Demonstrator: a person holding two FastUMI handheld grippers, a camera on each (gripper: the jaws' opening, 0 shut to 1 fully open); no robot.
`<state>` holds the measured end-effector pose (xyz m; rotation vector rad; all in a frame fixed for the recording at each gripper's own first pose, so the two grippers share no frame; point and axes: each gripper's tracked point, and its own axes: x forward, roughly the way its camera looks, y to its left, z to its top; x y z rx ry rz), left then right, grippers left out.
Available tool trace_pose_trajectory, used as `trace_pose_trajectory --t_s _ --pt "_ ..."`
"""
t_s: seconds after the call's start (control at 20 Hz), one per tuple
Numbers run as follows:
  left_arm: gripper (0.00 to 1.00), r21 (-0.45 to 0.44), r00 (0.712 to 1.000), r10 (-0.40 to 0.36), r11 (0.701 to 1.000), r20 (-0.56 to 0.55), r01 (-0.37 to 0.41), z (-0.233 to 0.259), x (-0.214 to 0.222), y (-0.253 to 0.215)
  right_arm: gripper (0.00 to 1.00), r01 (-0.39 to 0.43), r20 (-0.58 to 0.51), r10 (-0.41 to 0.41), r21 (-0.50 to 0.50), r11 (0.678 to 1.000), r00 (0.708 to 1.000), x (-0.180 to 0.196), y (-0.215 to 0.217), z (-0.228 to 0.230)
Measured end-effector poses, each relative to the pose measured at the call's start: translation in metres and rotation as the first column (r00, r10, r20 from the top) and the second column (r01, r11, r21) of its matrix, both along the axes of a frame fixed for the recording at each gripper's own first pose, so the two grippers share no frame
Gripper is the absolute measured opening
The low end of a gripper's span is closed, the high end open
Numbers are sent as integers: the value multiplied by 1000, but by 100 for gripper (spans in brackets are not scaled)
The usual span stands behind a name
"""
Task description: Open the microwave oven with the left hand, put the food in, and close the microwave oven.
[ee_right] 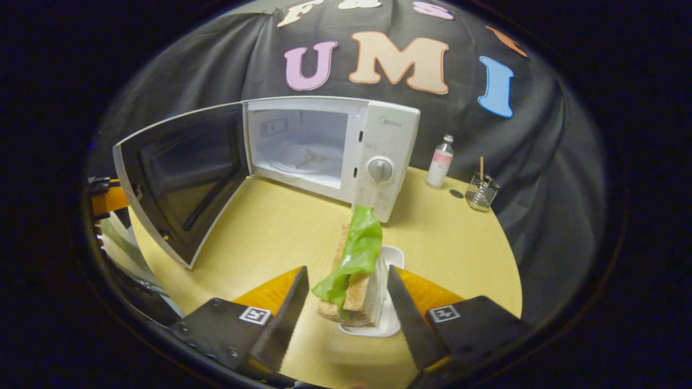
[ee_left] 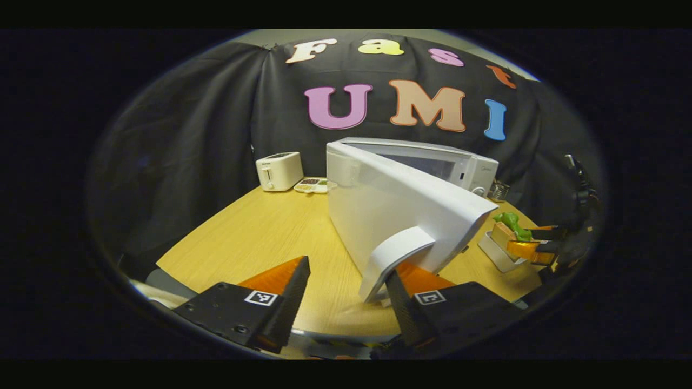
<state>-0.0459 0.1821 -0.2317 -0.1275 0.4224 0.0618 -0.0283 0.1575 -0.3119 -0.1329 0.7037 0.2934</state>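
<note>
Left gripper (ee_left: 346, 294) spread beside the open microwave door's handle (ee_left: 390, 258); right gripper (ee_right: 346, 302) spread around the sandwich (ee_right: 354, 270).

black cloth wall (ee_right: 540, 162) behind a round pale wooden table (ee_right: 270, 232), dim booth light

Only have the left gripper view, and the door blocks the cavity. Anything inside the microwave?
Observer: No. The cavity holds just its turntable.
Operator: Is the food gripped?
Observer: Not yet. The right gripper is open, with the sandwich between its fingers.
Operator: Is the path to the cavity free?
Observer: Looks so. Bare table lies between the sandwich and the cavity.
</note>
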Motion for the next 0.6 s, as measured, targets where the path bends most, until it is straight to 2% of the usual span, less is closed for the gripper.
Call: trace_pose_trajectory --t_s 0.15,0.2,0.3,0.4,0.5,0.55,0.6 --pt "79 -24 1000 2 1000 28 -1 8 -3 3 64 29 -21 -29 18 999 999 5 0 -4" --pt "85 -31 1000 1 1000 28 0 10 -3 3 55 36 -33 -35 24 999 999 6 1 -5" --pt "90 -27 1000 -1 1000 18 1 11 -4 3 55 61 -25 -61 11 998 998 8 -6 1" --pt "92 -18 1000 -4 1000 21 4 15 -8 4 36 90 -18 -90 7 996 996 13 -12 0" --pt "88 -25 1000 -11 1000 29 12 18 -9 3 27 87 -28 -87 21 996 996 14 -10 -1" --pt "92 -27 1000 -13 1000 29 13 17 -10 2 33 83 -27 -83 14 996 996 16 -11 0" --pt "92 -30 1000 -15 999 26 16 17 -12 1 33 80 -22 -80 11 997 997 16 -12 4"
